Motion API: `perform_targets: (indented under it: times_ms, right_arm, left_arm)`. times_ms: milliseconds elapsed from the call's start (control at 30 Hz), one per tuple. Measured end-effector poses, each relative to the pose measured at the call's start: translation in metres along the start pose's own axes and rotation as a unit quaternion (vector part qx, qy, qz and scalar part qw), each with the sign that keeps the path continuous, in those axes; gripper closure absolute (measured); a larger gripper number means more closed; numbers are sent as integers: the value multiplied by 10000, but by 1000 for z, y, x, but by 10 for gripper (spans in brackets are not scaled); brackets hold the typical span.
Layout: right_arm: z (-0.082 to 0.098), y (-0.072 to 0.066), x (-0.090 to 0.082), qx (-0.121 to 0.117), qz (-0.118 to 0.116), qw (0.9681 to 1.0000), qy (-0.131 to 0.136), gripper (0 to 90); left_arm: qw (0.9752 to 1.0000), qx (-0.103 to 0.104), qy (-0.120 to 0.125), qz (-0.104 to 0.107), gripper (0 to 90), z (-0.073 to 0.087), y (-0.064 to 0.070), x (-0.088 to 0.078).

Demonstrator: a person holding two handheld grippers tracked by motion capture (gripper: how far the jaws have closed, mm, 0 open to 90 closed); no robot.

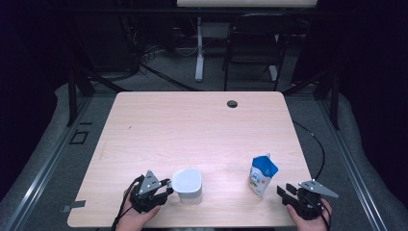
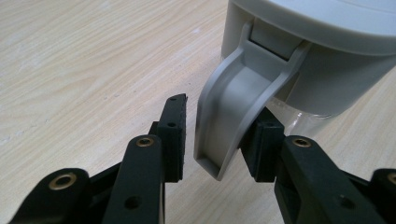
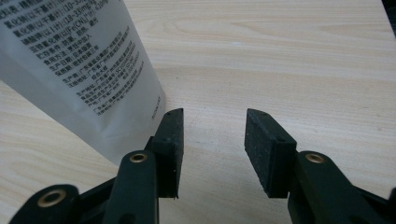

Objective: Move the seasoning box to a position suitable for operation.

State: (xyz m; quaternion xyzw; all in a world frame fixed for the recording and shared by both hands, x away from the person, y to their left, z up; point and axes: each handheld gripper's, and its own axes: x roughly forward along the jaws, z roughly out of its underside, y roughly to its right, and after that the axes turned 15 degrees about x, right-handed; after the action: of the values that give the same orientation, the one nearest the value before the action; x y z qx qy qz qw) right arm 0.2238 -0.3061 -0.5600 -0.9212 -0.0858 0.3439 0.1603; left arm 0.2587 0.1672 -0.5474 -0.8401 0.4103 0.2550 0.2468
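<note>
1. Pale wood-grain counter [image 1: 192,125], smooth, rounded corners.
2. White plastic pitcher with lid [image 1: 187,185] stands at the near edge; its curved, channel-shaped grey handle [image 2: 233,107] sits between the left gripper [image 2: 219,135] jaws, one pad touching, the other apart, so spread.
3. White-and-blue matte printed pouch [image 1: 262,174] stands upright at near right.
4. Right gripper [image 3: 214,149] jaws spread, empty, just beside the pouch.

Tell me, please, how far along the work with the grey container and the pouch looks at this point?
Early. Done: the left gripper has its jaws around the grey container's handle, a gap on one side, so not clamped. In hand: that grasp. Left: the right gripper sits open beside the upright pouch, nothing between its jaws.
</note>
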Motion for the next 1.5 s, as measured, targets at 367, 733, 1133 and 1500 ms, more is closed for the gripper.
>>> perform_targets:
  times_ms: [367, 733, 1133, 1500]
  right_arm:
    - [-6, -11, -12, -216, 150, 9994, -204, 562]
    - [-5, -37, -29, -343, -73, 9989, -304, 636]
    - [7, -58, -44, -859, -420, 9943, -479, 686]
    - [5, -81, -49, -1040, -720, 9917, -228, 650]
  left_arm:
    - [9982, -412, 100, 417, 562, -10, -6, -24]
    - [9990, -408, 151, 86, 499, 2, -10, -40]
    - [9980, -621, -69, -43, 563, 15, -19, -40]
    - [9962, -865, 21, -138, 554, 16, -23, -44]
